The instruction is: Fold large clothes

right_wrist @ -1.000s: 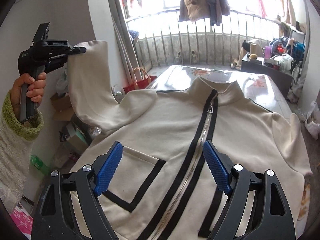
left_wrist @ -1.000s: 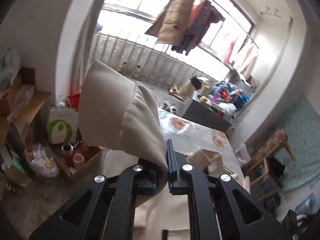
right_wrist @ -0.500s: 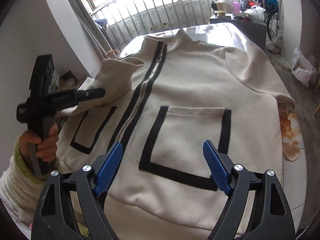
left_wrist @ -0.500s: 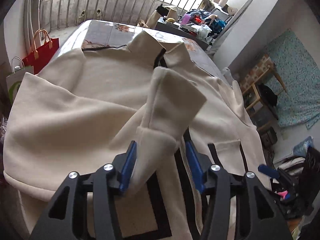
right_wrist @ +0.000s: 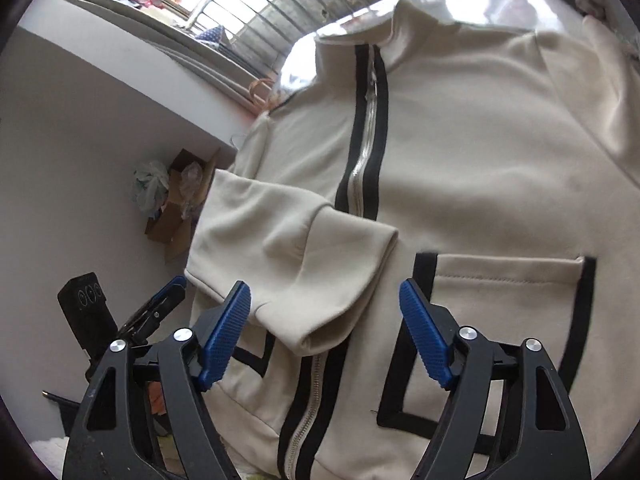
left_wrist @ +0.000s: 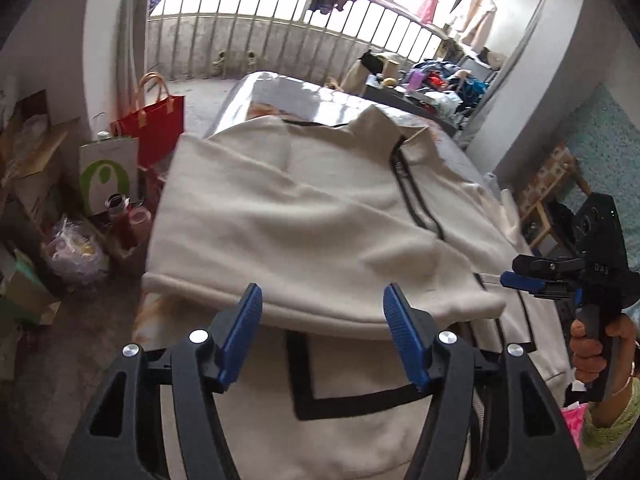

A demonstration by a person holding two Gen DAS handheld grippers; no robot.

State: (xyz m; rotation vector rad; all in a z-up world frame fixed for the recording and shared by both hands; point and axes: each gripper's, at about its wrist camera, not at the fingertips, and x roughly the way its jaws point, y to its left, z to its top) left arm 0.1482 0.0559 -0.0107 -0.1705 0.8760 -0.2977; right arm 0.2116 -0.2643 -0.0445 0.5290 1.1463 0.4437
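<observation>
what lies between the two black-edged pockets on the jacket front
In the right wrist view, the black-trimmed zipper runs between the pockets, with the folded-in sleeve's cuff lying across it.

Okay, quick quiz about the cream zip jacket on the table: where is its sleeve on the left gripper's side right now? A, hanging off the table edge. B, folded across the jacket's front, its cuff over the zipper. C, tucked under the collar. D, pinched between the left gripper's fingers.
B: the sleeve lies folded across the jacket front, cuff on the zipper, free of the left gripper.
</observation>
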